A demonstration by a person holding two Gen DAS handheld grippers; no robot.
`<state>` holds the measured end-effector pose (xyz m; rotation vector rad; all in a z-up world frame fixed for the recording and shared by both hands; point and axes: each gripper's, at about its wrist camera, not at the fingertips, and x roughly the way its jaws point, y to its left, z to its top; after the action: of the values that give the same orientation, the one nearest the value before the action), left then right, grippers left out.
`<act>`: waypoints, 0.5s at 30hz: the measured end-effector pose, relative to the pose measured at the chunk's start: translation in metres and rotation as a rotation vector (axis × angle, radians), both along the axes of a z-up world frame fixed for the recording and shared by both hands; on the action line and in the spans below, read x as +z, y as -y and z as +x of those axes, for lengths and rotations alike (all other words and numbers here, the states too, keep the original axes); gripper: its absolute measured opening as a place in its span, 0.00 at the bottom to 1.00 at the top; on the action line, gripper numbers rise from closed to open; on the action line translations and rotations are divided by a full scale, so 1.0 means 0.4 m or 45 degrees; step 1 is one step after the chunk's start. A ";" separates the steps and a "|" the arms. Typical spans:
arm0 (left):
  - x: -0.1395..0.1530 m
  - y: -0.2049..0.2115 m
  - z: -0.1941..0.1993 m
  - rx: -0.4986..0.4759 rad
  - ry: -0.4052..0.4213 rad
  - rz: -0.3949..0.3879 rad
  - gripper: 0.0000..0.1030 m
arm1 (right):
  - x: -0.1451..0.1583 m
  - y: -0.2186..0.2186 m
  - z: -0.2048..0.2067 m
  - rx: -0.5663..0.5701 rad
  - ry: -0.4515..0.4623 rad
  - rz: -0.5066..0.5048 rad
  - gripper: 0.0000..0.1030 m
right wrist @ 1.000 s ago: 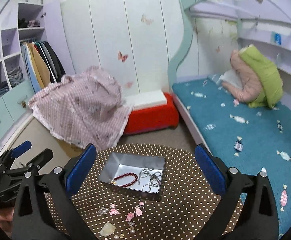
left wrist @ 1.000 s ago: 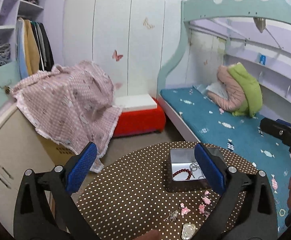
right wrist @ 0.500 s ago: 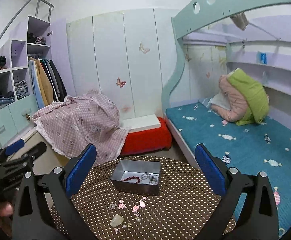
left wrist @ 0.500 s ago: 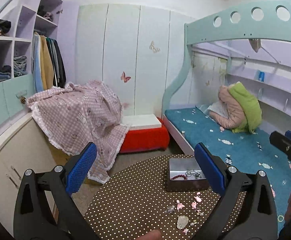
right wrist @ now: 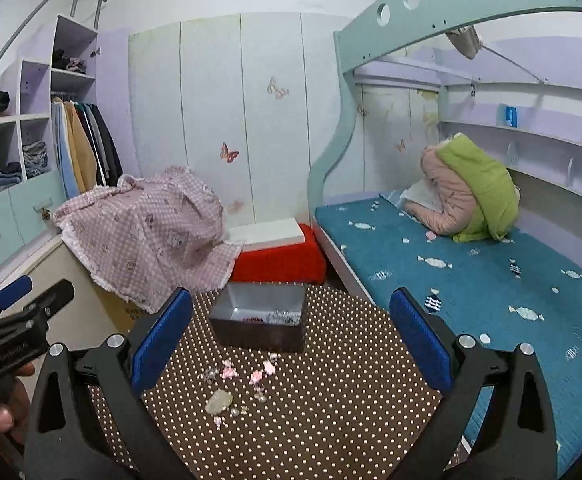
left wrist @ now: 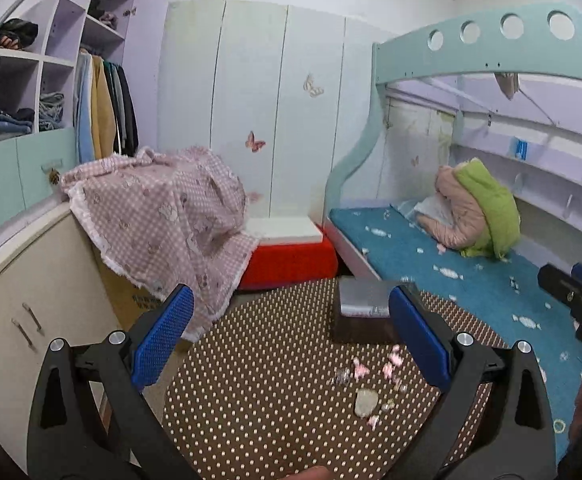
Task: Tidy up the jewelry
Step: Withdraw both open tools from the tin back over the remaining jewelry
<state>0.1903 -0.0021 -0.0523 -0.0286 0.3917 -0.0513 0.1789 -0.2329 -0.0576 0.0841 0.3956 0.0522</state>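
Observation:
A dark metal box [right wrist: 261, 322] stands on a round table with a brown polka-dot cloth [right wrist: 331, 408]. A red bead bracelet and silver chains lie inside the box. Loose pink flower pieces [right wrist: 257, 376] and a pale stone [right wrist: 219, 402] lie on the cloth in front of it. In the left wrist view the box [left wrist: 361, 320] and the pink pieces [left wrist: 375, 370] also show. My left gripper [left wrist: 291, 344] and my right gripper [right wrist: 291, 344] are both open and empty, held above the near side of the table.
A bunk bed with a teal mattress [right wrist: 471, 280] stands on the right. A red stool [right wrist: 279, 264] with a white slab sits behind the table. A pink checked cloth [right wrist: 151, 232] covers a cabinet on the left. Wardrobe shelves [right wrist: 19, 140] stand further left.
Both grippers have tilted up and pulled back from the table. The box and loose pieces now sit lower and smaller in both views. Both stay open and empty.

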 end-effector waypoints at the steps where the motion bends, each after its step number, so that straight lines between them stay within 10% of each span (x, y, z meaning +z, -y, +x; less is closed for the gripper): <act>1: -0.009 0.001 0.001 0.000 -0.011 0.009 0.95 | -0.004 0.000 0.003 0.005 -0.010 0.002 0.92; 15: -0.256 0.060 0.170 -0.073 -0.341 0.107 0.95 | -0.117 0.001 0.061 -0.005 -0.229 -0.017 0.92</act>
<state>0.2582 -0.0260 -0.1548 0.0593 0.6622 -0.0881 0.2032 -0.2334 -0.1046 0.0765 0.5755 0.0382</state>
